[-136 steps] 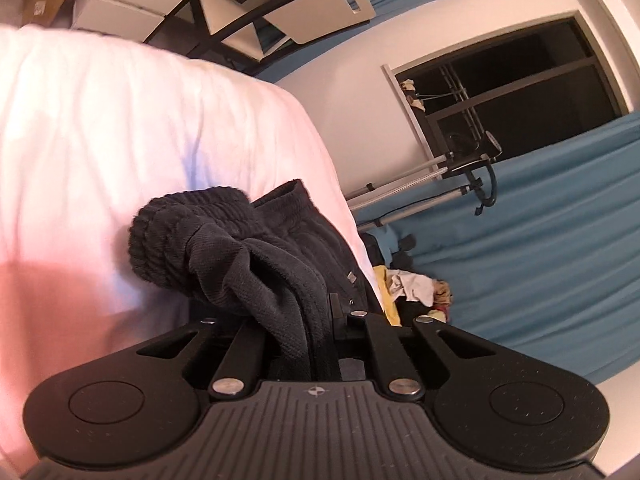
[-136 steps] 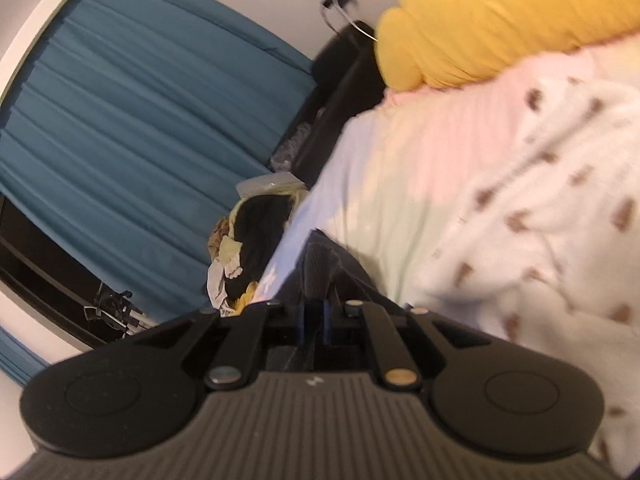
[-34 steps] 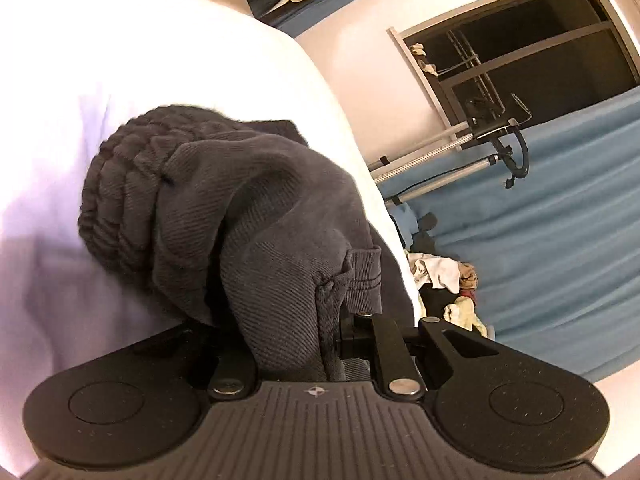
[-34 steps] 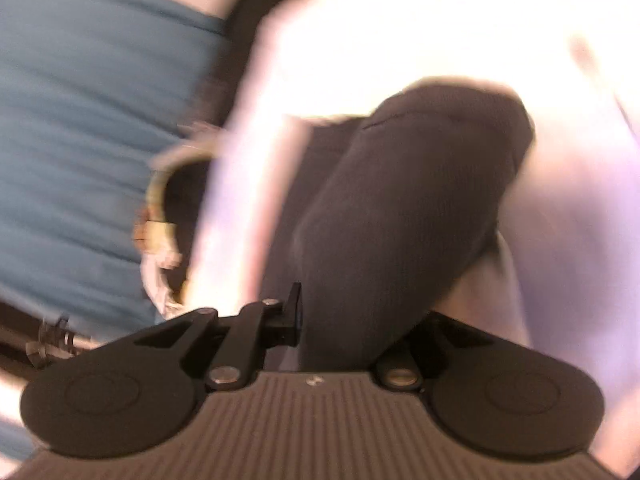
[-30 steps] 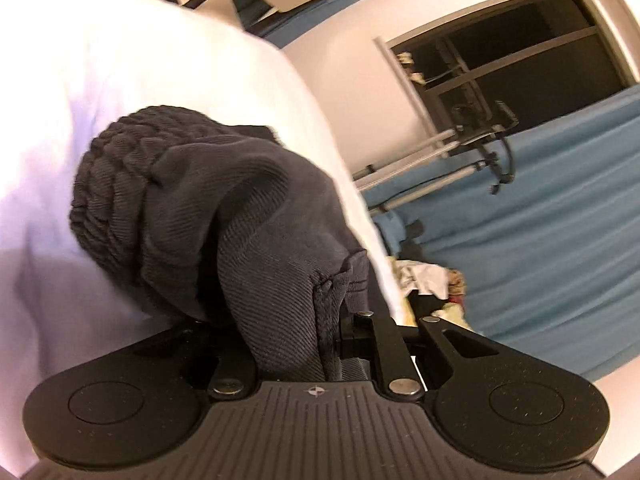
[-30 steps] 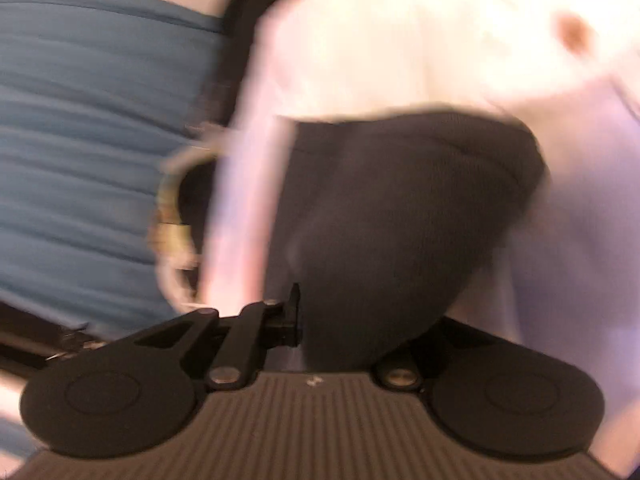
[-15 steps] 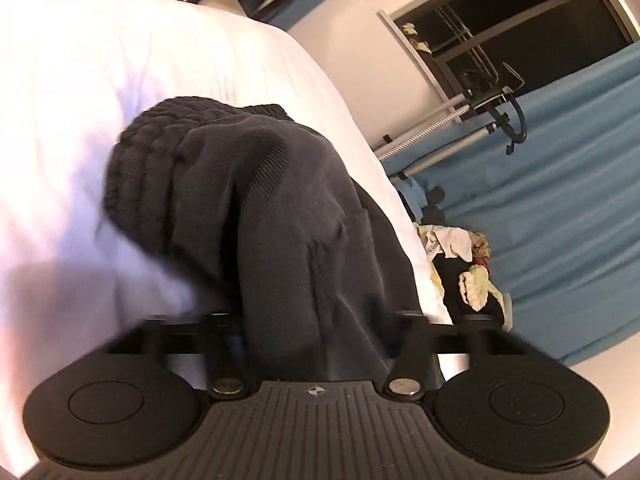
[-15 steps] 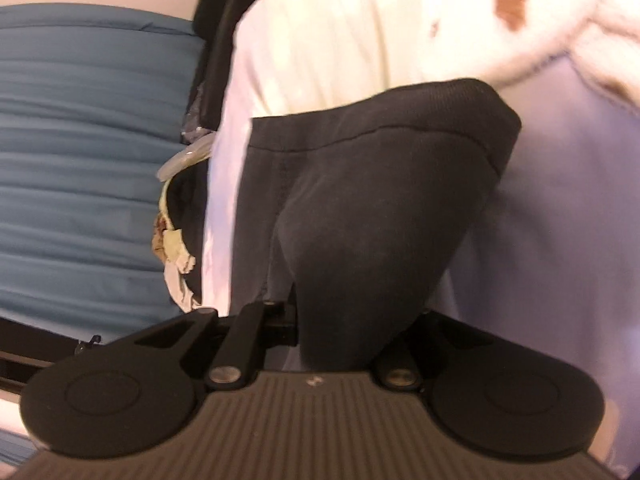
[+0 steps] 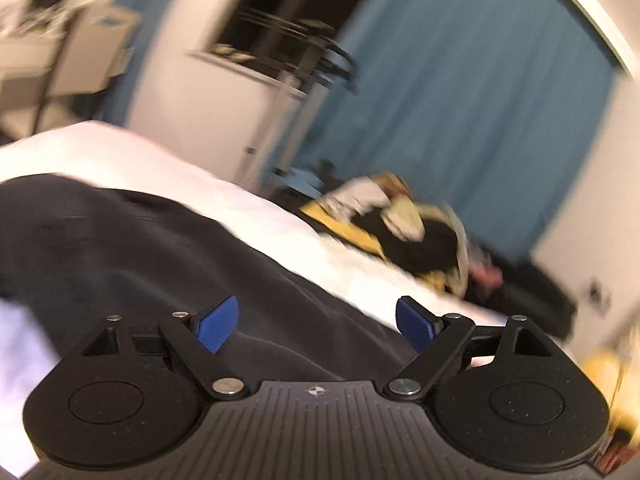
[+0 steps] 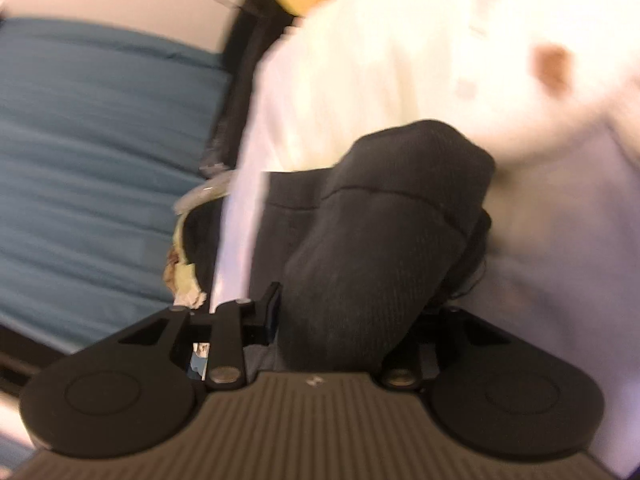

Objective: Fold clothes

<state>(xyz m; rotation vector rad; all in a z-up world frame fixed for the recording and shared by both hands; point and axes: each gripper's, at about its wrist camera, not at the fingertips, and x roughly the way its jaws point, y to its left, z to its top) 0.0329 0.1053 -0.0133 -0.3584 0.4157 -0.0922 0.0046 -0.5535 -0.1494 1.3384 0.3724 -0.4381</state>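
Observation:
A dark grey garment (image 9: 120,248) lies spread on the white bed (image 9: 224,192) in the left wrist view. My left gripper (image 9: 316,322) is open and empty just above it, blue pads (image 9: 218,322) wide apart. In the right wrist view the same garment (image 10: 384,232) is bunched up over my right gripper (image 10: 344,320). The cloth covers the right finger, and the jaws stand closed on it. The bed sheet (image 10: 560,240) lies under the fold.
A heap of yellow, black and white clothes (image 9: 400,224) sits past the bed's far edge, before blue curtains (image 9: 480,100). A white fluffy blanket with brown spots (image 10: 460,40) lies on the bed beyond the garment. A clothes rack (image 9: 304,52) stands by the window.
My left gripper has opened and let go of the garment, which now lies flat on the bed. The left view has swung right. My right gripper still holds its fold.

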